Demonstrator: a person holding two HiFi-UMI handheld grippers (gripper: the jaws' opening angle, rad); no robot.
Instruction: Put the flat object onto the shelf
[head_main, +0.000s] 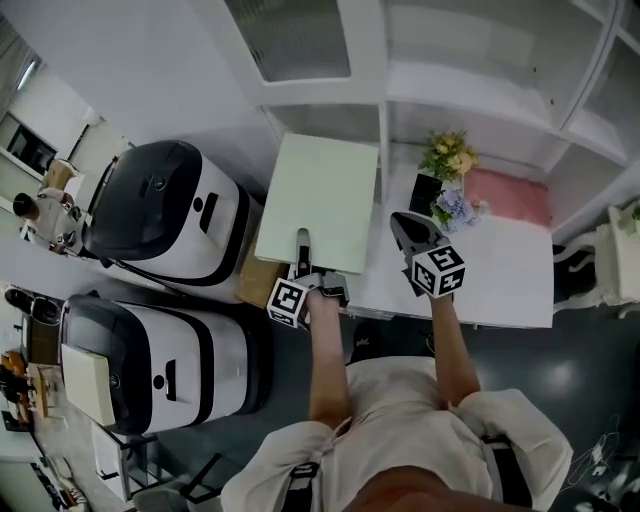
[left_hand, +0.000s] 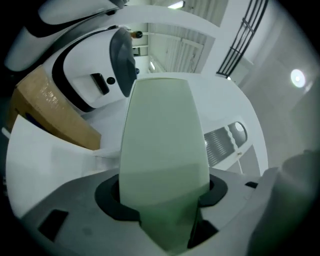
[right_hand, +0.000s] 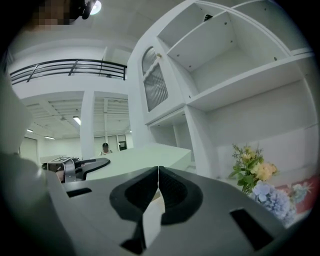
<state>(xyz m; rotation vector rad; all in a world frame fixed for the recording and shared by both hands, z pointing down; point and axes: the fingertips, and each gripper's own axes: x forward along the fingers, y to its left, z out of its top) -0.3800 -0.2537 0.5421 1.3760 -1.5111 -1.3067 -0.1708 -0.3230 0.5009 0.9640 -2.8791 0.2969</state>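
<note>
The flat object is a pale green board (head_main: 318, 200), held roughly level in front of the white shelf unit (head_main: 470, 110). My left gripper (head_main: 303, 245) is shut on the middle of its near edge. In the left gripper view the board (left_hand: 162, 135) runs forward from between the jaws of that gripper (left_hand: 162, 192). My right gripper (head_main: 405, 225) hangs over the white tabletop (head_main: 500, 270) to the right of the board, shut and empty. In the right gripper view its jaws (right_hand: 158, 172) meet, with the board (right_hand: 140, 157) to the left and the shelves (right_hand: 240, 80) ahead.
Yellow flowers (head_main: 450, 155) and blue flowers (head_main: 455, 208) stand on the tabletop beside a pink cloth (head_main: 505, 195). Two large white-and-black machines (head_main: 165, 210) (head_main: 160, 360) stand at the left. A cardboard box (head_main: 258, 280) lies under the board's near left corner.
</note>
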